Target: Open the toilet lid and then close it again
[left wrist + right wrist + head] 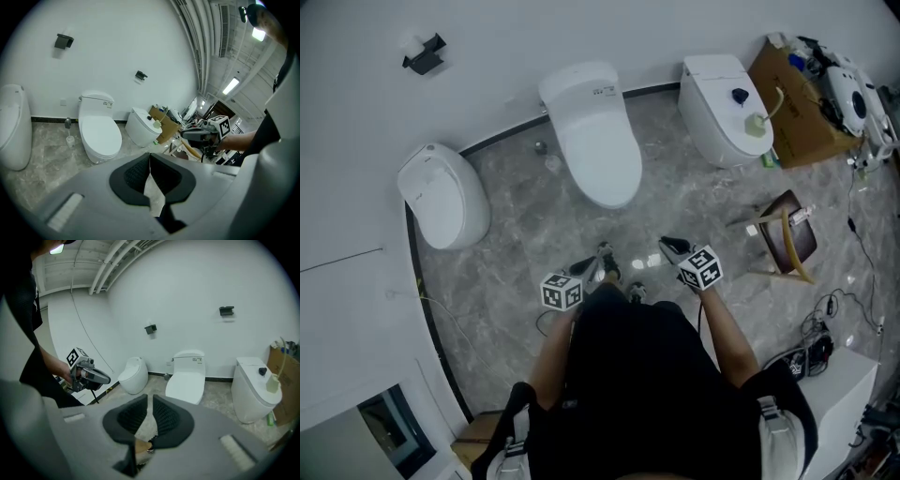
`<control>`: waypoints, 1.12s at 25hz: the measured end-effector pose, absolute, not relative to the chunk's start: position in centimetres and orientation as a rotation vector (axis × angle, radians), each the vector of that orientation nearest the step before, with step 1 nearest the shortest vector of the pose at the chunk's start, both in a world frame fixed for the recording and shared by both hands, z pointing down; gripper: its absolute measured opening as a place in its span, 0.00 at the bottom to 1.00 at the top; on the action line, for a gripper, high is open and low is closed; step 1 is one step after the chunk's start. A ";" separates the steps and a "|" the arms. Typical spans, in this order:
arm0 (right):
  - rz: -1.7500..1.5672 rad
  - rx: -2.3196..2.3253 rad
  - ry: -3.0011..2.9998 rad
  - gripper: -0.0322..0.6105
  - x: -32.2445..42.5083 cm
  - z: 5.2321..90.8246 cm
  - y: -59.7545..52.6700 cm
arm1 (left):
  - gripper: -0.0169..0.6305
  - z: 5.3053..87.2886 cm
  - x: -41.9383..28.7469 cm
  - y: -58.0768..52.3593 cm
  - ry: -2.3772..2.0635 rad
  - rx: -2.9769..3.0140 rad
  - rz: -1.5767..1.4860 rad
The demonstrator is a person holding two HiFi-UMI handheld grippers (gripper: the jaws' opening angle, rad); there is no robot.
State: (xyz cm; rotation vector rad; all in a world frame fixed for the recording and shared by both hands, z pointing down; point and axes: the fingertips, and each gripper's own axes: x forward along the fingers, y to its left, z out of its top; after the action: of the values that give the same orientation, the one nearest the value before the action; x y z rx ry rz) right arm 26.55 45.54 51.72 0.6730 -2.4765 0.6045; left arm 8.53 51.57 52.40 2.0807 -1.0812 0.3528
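The middle white toilet (595, 131) stands against the wall with its lid (602, 155) down; it also shows as the toilet (98, 133) and the toilet (186, 380) in the gripper views. Both grippers hang in the air in front of the person, well short of it. My left gripper (602, 261) is shut, its pads touching at the tips (149, 155), with nothing in them. My right gripper (668, 247) is all but shut, only a thin slit between its pads (150, 397), and holds nothing. Each gripper sees the other: the right gripper (183, 134), the left gripper (108, 379).
A rounded white toilet (441, 192) stands at the left, and another toilet (722, 108) with small items on it at the right. Beyond that are a cardboard box (797, 103), a wooden chair (787, 234) and cables (830, 309). A small fitting (541, 147) sits by the wall.
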 end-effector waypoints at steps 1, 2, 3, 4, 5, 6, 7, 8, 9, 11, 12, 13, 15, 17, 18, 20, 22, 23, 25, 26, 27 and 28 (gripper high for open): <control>0.605 0.661 -2.471 0.11 26.1 51.8 45.1 | 0.04 52.5 8.2 50.9 -1.077 2.075 0.350; 0.608 0.648 -2.465 0.07 25.7 52.0 44.5 | 0.04 52.6 7.8 50.2 -1.072 2.070 0.346; 0.614 0.639 -2.460 0.06 25.3 52.1 43.9 | 0.04 52.7 7.4 49.4 -1.068 2.066 0.342; 0.627 0.636 -2.456 0.06 24.9 52.3 43.3 | 0.04 52.9 7.2 48.7 -1.062 2.063 0.341; 0.642 0.638 -2.453 0.06 24.6 52.5 42.8 | 0.04 53.1 6.9 48.0 -1.055 2.062 0.343; 0.653 0.644 -2.449 0.06 24.3 52.6 42.2 | 0.04 53.3 6.7 47.4 -1.046 2.061 0.345; 0.656 0.651 -2.443 0.06 24.1 52.7 41.7 | 0.04 53.5 6.4 46.7 -1.038 2.060 0.348; 0.651 0.660 -2.438 0.05 23.7 52.7 41.0 | 0.04 53.8 6.1 46.0 -1.031 2.059 0.349; 0.646 0.672 -2.433 0.05 23.4 52.8 40.3 | 0.04 54.0 5.8 45.3 -1.025 2.057 0.351; 0.643 0.691 -2.423 0.05 22.6 52.8 38.7 | 0.04 54.4 5.2 43.8 -1.012 2.053 0.351; 0.641 0.693 -2.414 0.05 22.2 52.9 38.0 | 0.04 54.6 4.9 43.1 -1.005 2.052 0.351; 0.637 0.688 -2.403 0.05 21.8 53.1 37.4 | 0.04 54.7 4.7 42.5 -0.996 2.053 0.351; 0.629 0.668 -2.384 0.05 21.0 53.4 36.1 | 0.04 55.0 4.1 41.0 -0.979 2.055 0.358; 0.641 0.652 -2.384 0.05 20.2 53.6 34.9 | 0.04 55.5 3.6 39.7 -0.959 2.056 0.372; 0.657 0.651 -2.391 0.05 19.8 53.7 34.3 | 0.04 55.7 3.4 39.1 -0.949 2.057 0.381; 0.685 0.655 -2.404 0.05 18.9 53.7 33.3 | 0.04 55.9 2.8 37.9 -0.932 2.065 0.395; 0.693 0.657 -2.405 0.05 18.1 53.8 32.4 | 0.04 56.1 2.2 36.8 -0.919 2.072 0.398; 0.695 0.657 -2.403 0.05 17.6 53.8 32.1 | 0.04 56.1 1.9 36.4 -0.915 2.073 0.396; 0.694 0.660 -2.393 0.05 16.9 53.9 31.6 | 0.04 56.0 1.2 35.7 -0.911 2.073 0.393; 0.691 0.664 -2.385 0.05 16.7 54.0 31.3 | 0.04 56.1 0.9 35.3 -0.909 2.074 0.392; 0.685 0.669 -2.377 0.05 16.5 54.1 31.0 | 0.04 56.1 0.7 35.0 -0.907 2.076 0.393; 0.676 0.674 -2.369 0.05 16.4 54.2 30.6 | 0.04 56.2 0.4 34.7 -0.904 2.079 0.393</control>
State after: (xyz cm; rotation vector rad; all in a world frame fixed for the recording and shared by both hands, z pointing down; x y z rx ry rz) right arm 16.37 30.64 54.23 0.6740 -2.3694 0.6764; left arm 0.41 34.69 56.19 2.0788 -0.9043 0.3934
